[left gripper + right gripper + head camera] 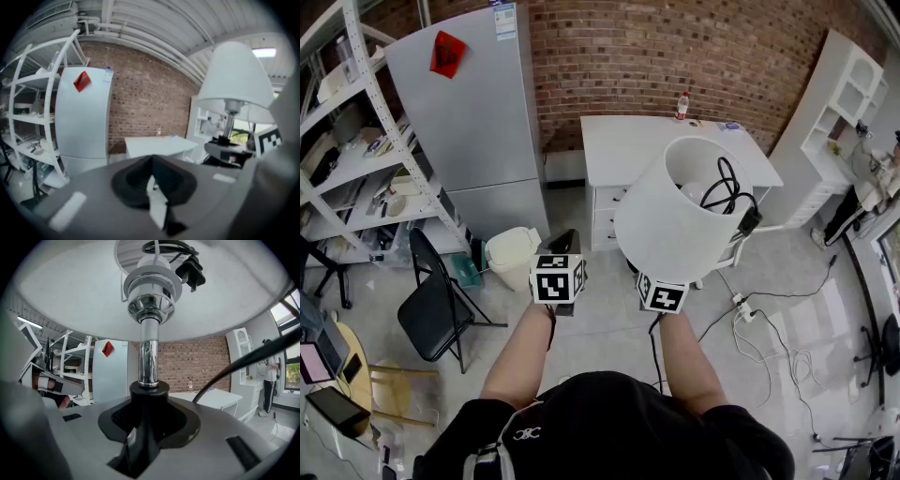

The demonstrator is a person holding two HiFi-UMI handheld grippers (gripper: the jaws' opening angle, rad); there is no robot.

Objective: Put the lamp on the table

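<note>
The lamp (pixel 684 211) has a white shade and hangs tilted in front of me, its black cord (pixel 727 192) stuffed into the shade. My right gripper (pixel 662 292) is under the shade, shut on the lamp's black base neck (pixel 149 394), with the chrome stem (pixel 149 357) rising from the jaws. My left gripper (pixel 558 277) is beside it on the left, apart from the lamp, shut with nothing in it (pixel 154 187). The left gripper view shows the lamp (pixel 236 79) at the right. The white table (pixel 628 141) stands ahead against the brick wall.
A small bottle (pixel 682 105) stands at the table's back edge. A grey fridge (pixel 473 122) is left of the table, with a white bin (pixel 511 255) and a black folding chair (pixel 436 300) nearer me. Cables and a power strip (pixel 745 314) lie on the floor at the right. A white shelf unit (pixel 839 103) stands far right.
</note>
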